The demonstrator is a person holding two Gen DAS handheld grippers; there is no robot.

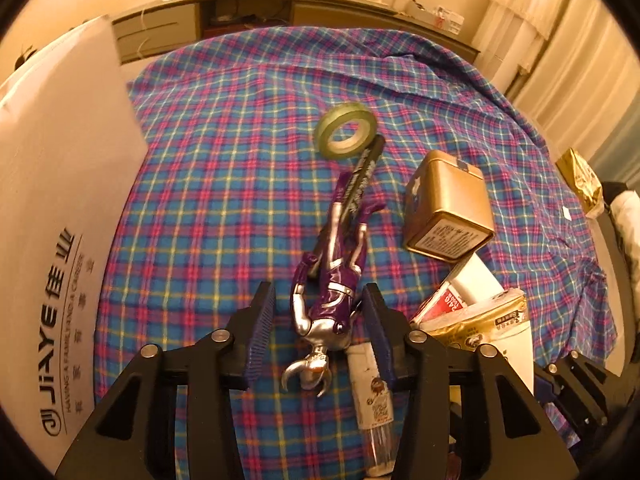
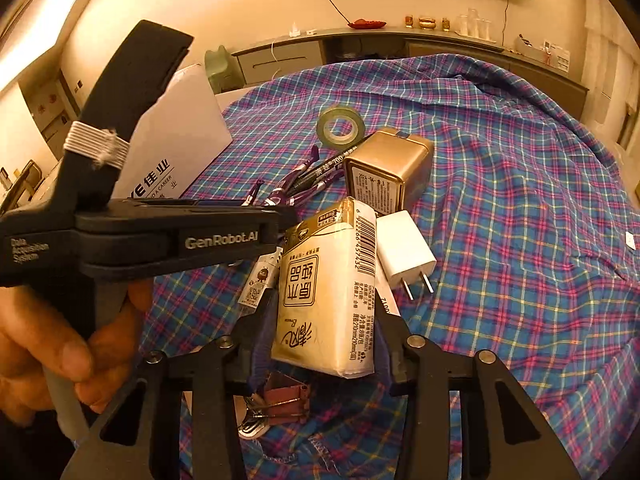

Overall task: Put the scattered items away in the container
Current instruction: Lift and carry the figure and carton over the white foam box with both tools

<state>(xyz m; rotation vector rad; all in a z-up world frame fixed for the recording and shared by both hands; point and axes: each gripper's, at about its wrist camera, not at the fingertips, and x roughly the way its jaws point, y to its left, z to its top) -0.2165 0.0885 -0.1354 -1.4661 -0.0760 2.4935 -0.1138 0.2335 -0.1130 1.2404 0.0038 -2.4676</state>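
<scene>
A purple and silver toy figure (image 1: 332, 300) lies on the plaid cloth between the jaws of my left gripper (image 1: 319, 330). The right pad is at its side and the left pad stands a little off it, so the gripper is open. My right gripper (image 2: 325, 342) is shut on a gold and white tissue pack (image 2: 328, 280), with a pad against each long side. The white cardboard box (image 1: 52, 200) with printed lettering stands at the left edge of the cloth. A hand (image 2: 60, 344) holds the left gripper's handle in the right wrist view.
On the cloth lie a green tape roll (image 1: 346, 130), a black marker (image 1: 362, 176), a gold tin (image 1: 448, 208), a white charger (image 2: 404, 252), a labelled tube (image 1: 372, 392) and a brown clip with keys (image 2: 280, 400). A long shelf (image 2: 400, 36) runs along the far wall.
</scene>
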